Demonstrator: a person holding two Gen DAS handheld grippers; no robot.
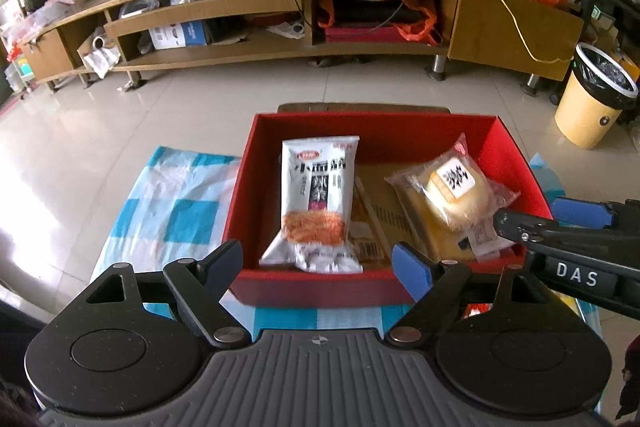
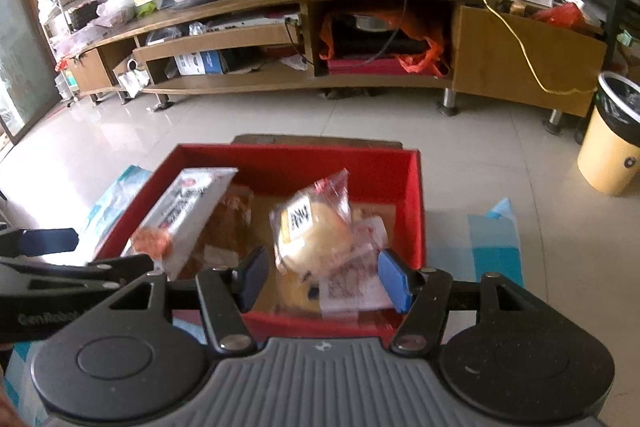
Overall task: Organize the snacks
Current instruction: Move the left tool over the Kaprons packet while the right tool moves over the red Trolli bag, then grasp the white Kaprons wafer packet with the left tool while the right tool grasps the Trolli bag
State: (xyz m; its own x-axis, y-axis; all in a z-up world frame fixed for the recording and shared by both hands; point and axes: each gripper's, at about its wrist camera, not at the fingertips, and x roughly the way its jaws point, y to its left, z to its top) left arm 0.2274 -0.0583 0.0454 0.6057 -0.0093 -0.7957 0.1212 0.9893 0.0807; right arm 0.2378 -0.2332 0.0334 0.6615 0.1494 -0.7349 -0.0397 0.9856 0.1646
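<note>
A red cardboard box (image 1: 384, 131) stands on a blue-and-white checked cloth (image 1: 176, 203) and holds a white snack packet (image 1: 316, 203) leaning against its left wall, with a clear-wrapped bun (image 1: 452, 195) lying toward its right wall. The left gripper (image 1: 320, 263) hovers over the box's near edge with its fingers released and nothing between them, its blue pads well apart. The right gripper (image 2: 320, 277) is also released above the near edge; the bun (image 2: 316, 235) shows blurred just beyond its spread fingers, and neither pad presses on the wrapper.
</note>
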